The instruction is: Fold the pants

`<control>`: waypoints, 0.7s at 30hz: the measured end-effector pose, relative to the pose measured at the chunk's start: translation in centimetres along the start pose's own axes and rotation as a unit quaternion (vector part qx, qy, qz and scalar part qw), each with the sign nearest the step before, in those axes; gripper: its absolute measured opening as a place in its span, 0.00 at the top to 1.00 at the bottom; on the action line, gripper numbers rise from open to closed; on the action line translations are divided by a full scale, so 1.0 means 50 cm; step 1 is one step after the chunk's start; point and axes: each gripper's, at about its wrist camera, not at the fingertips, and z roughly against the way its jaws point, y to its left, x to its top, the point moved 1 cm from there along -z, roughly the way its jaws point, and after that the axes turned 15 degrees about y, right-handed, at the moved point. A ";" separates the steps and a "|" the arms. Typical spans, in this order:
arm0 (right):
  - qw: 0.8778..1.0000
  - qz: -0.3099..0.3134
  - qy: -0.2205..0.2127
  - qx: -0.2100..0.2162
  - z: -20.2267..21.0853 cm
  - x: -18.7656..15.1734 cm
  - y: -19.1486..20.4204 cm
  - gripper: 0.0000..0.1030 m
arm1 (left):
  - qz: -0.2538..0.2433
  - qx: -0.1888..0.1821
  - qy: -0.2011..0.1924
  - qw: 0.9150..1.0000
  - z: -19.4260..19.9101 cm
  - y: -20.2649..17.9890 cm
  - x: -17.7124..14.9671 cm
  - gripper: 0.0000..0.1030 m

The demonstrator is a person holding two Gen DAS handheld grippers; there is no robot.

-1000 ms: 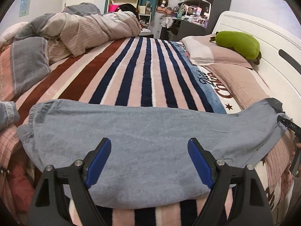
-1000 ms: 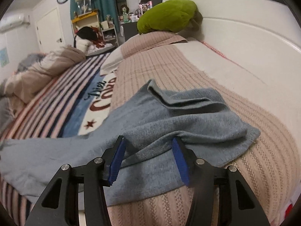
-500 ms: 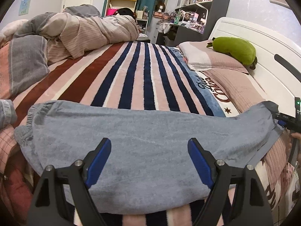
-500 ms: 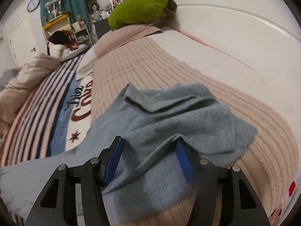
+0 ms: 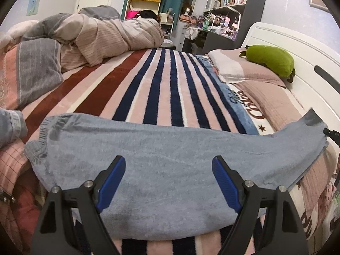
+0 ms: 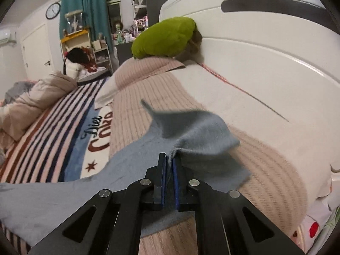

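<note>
Grey-blue pants [image 5: 165, 161] lie flat across the striped blanket [image 5: 161, 89], elastic waistband at the left and leg end at the right. My left gripper [image 5: 169, 170] hovers over the middle of the pants, open, with nothing between its blue pads. In the right wrist view my right gripper [image 6: 169, 159] is shut on a pinched fold of the pants [image 6: 191, 136] at the leg end. That end is lifted off the pink ribbed cover [image 6: 265, 170]. The tip of my right gripper [image 5: 331, 135] shows at the right edge of the left wrist view.
A green plush toy [image 5: 269, 60] rests on a pillow [image 5: 235, 70] against the white headboard [image 6: 265, 48]. A bunched duvet [image 5: 102, 36] and a grey pillow [image 5: 36, 63] fill the far left of the bed. Shelves and a desk stand beyond.
My right gripper's jaws have closed on the leg end of the pants and raised it, bunching the cloth upward. The left gripper has stayed open over the pants.
</note>
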 end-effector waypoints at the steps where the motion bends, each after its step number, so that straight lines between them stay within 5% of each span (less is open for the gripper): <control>1: 1.000 0.007 -0.003 -0.003 0.013 0.000 0.001 1.00 | -0.001 -0.002 -0.002 1.000 0.004 -0.002 0.000 0.22; 10: 0.999 -0.011 0.034 -0.041 0.029 -0.033 -0.047 0.97 | -0.015 -0.005 0.007 1.000 0.013 -0.023 -0.012 0.22; 11: 0.999 -0.008 0.033 -0.041 0.032 -0.035 -0.046 0.93 | -0.014 -0.004 0.008 1.000 0.015 -0.021 -0.012 0.22; 14: 0.999 -0.018 0.031 -0.014 0.048 -0.047 -0.054 0.60 | -0.004 0.005 0.009 1.000 0.018 -0.008 -0.013 0.22; 21: 0.996 -0.039 0.069 0.043 0.011 -0.063 -0.069 0.56 | 0.019 0.033 0.023 0.999 0.009 0.017 -0.027 0.22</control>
